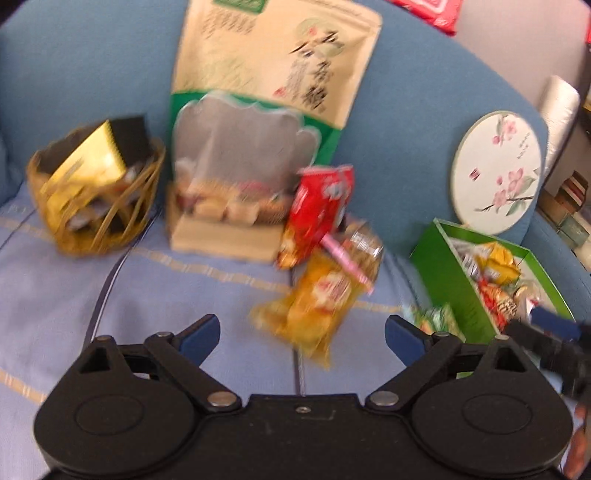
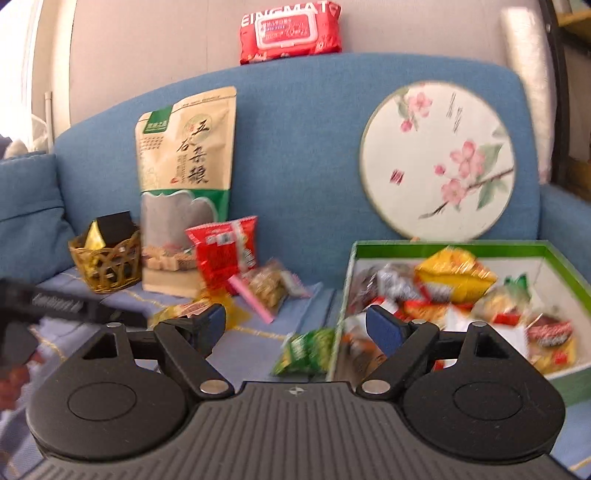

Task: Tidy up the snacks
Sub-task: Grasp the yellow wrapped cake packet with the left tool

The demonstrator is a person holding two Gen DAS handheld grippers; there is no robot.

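Observation:
A green box [image 1: 448, 273] [image 2: 341, 314] holding several snack packets sits on the blue sofa at the right. Loose on the seat lie a yellow packet [image 1: 314, 306] [image 2: 184, 308], a red packet [image 1: 317, 214] [image 2: 223, 254], a brown nut packet [image 1: 364, 251] [image 2: 267, 284], a pink stick [image 2: 251, 299] and a green packet [image 2: 306, 350] [image 1: 432, 319] beside the box. My left gripper [image 1: 303, 338] is open and empty just short of the yellow packet. My right gripper [image 2: 295, 326] is open and empty above the green packet.
A wicker basket [image 1: 96, 206] [image 2: 110, 266] with a gold and black box stands at the left. A tall grain bag [image 1: 266, 122] [image 2: 184, 192] and a round flowered fan [image 1: 496, 173] [image 2: 437, 162] lean on the backrest. A red wipes pack [image 2: 290, 31] lies on top.

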